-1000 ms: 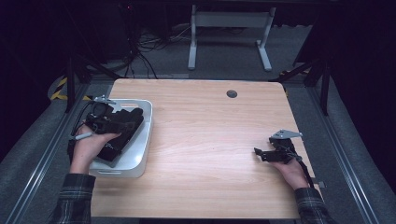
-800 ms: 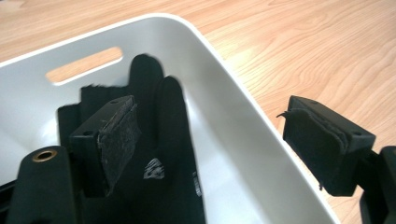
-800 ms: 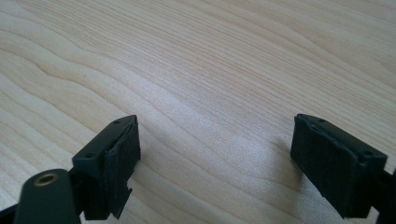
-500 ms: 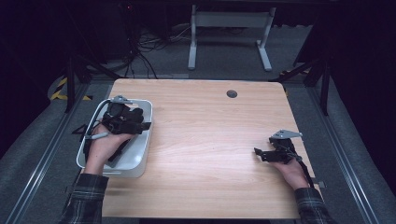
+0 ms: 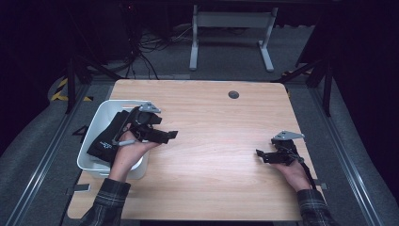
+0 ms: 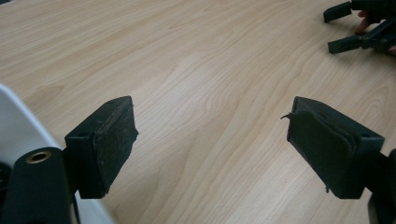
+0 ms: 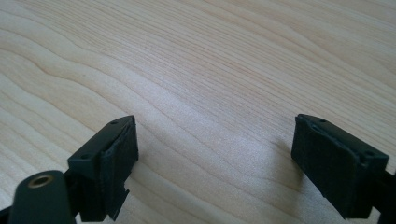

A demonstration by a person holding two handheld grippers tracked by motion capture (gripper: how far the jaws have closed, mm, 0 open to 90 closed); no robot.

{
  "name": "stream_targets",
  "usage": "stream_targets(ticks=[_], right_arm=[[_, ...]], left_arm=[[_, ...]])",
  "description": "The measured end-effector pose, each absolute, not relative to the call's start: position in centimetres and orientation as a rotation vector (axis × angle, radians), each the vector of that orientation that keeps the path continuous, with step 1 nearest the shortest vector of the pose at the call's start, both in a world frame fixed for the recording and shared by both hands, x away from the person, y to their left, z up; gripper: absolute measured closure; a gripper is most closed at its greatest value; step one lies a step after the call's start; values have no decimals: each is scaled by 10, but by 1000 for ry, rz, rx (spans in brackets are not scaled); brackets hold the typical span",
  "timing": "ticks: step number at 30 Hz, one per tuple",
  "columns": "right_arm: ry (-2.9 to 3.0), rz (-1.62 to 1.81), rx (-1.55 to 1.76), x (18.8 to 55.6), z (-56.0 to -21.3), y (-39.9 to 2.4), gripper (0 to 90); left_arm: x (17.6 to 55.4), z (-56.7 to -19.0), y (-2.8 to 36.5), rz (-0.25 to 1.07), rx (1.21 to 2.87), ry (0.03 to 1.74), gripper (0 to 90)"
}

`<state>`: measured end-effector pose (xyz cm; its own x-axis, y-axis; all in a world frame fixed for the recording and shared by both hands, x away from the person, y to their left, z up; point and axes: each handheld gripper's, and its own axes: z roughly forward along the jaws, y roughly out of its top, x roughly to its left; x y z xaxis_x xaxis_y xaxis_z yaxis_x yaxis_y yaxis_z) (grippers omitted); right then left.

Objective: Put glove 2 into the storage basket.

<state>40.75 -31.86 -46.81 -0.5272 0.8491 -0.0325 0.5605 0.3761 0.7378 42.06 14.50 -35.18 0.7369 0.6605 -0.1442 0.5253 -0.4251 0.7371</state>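
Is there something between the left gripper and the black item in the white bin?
Nothing visible. The left gripper is open over the table, just past the bin rim; the black item lies behind it.

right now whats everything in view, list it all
table: 1, light wood, centre
bin: 1, white, table's left edge
black item: 1, black, inside the bin; what it is I cannot tell
hole cover: 1, dark, far side of table
stand: 1, grey, floor behind table
cables: several, black, floor at back left
left gripper: 1, black, open, empty, beside the bin
right gripper: 1, black, open, empty, table's right
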Motion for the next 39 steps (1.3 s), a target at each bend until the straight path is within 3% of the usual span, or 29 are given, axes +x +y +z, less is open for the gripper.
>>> stream_targets(ticks=[17,39], right_arm=[[2239,958,1213,407,-468,-319,150],[2243,959,1208,407,-468,-319,150]], left_arm=[[404,-386,87,171,2174,777,163],[390,-433,49,171,2220,724,144]])
